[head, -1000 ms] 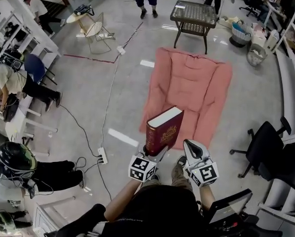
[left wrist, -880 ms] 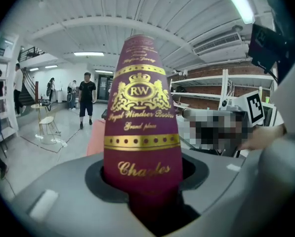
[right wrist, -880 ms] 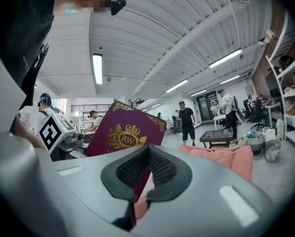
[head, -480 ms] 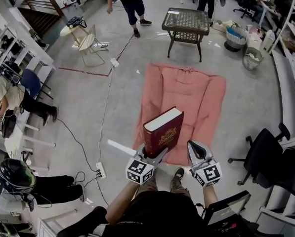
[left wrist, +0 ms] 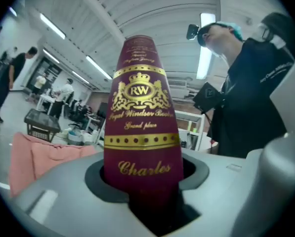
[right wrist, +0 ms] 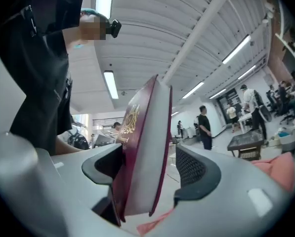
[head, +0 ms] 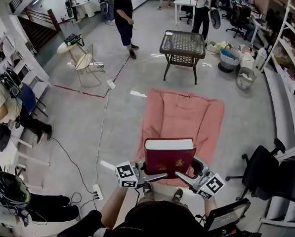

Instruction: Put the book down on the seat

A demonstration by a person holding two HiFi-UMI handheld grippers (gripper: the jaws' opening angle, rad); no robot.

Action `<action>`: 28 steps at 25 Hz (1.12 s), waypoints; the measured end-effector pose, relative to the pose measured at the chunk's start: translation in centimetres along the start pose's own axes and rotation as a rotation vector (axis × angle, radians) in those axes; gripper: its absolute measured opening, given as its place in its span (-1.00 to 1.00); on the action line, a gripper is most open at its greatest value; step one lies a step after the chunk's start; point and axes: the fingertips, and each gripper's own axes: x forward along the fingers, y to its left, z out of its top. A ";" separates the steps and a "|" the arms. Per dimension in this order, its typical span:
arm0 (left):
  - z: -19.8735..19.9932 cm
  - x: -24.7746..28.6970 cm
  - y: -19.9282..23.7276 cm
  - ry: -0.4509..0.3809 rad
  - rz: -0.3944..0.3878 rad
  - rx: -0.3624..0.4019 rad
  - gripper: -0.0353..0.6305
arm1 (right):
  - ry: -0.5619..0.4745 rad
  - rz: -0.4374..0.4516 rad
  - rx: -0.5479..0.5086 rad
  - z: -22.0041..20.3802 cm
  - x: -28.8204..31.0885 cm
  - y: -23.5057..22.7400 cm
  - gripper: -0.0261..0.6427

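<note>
**Now both grippers at the book, above the seat's near edge**

Head view: half a second ago the book point(head: 169, 157) stood cornerwise in the left gripper point(head: 149, 176) alone, and the right gripper point(head: 189, 177) waited empty just beside it. Since then the book has turned square, with its white page edge up and its red, gold-printed cover facing the person. The right gripper has come in at its lower right corner. The book hangs in the air over the near edge of the pink seat point(head: 187, 110), not resting on it. Beyond the seat's far edge stands a wicker table point(head: 183, 44) with a small white thing on top. Off the seat's far right corner, a blue-rimmed basket point(head: 230, 59) and a wire bin point(head: 245, 78) hold things too small to tell.

Left gripper view: the jaws are clamped on the book's lower end, with the spine toward the camera. The gold print shows a crown over "RW", then a script line that seems to read "Royal Windsor Books". "Charles" is printed just above the jaws. The seat shows pink to the left of the book.

Right gripper view: the jaws stand apart with the book between them. One pad lies against the red cover, and the other stands clear of the book with a gap between. A strip of the pink seat shows below.
</note>
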 end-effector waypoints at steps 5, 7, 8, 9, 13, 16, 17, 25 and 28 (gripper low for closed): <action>0.4 -0.1 -1.6 -0.001 -0.201 -0.058 -0.19 | 0.003 0.191 -0.015 0.4 2.5 3.6 0.09; 0.2 0.1 -1.0 -0.001 -0.190 -0.052 -0.19 | 0.002 0.187 0.016 0.4 3.0 3.4 -0.06; 0.0 0.2 -0.4 0.002 -0.158 -0.044 -0.18 | 0.011 0.163 0.039 0.1 3.1 2.9 -0.05; -0.4 0.4 0.4 0.008 -0.118 -0.037 -0.13 | 0.029 0.131 0.059 -0.5 3.1 2.3 -0.06; -1.8 1.0 2.9 0.024 0.005 -0.056 0.03 | 0.067 0.018 0.152 -2.6 2.8 -0.1 -0.07; -2.3 1.3 4.5 0.019 0.085 -0.082 0.17 | 0.063 -0.060 0.220 -3.5 2.5 -1.5 -0.07; -2.5 1.3 4.9 0.016 0.109 -0.087 0.19 | 0.064 -0.081 0.233 -3.7 2.5 -1.9 -0.06; -6.5 1.0 4.8 0.029 0.191 -0.150 0.24 | 0.101 -0.183 0.350 -7.6 0.6 -2.0 -0.04; -9.8 1.9 7.1 0.070 0.219 -0.252 0.24 | 0.119 -0.196 0.404 -9.9 1.1 -4.3 -0.02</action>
